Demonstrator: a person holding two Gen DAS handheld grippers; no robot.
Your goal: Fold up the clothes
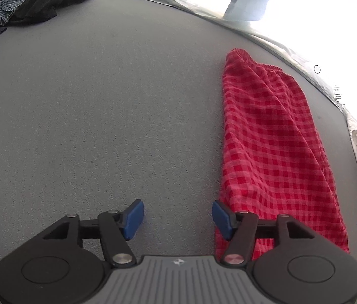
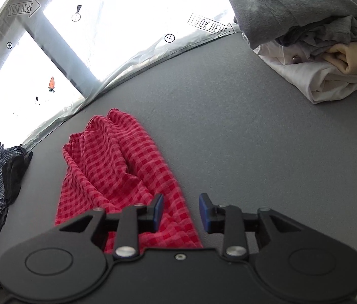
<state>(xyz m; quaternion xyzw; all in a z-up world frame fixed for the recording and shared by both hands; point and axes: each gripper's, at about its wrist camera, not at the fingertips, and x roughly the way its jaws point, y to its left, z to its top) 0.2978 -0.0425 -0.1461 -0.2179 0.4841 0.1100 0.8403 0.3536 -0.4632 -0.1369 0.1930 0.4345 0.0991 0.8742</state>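
Lying folded into a long strip on the grey table (image 1: 102, 101), right of centre, the red checked garment (image 1: 274, 139) looks part-folded, both the left gripper (image 1: 178, 219) and right gripper (image 2: 181, 211) hold nothing, jaws apart, with unfolded clothes piles (image 2: 305, 25) remaining.

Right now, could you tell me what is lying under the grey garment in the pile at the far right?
Under the grey garment lie a cream piece and a folded white cloth; anything deeper is covered.
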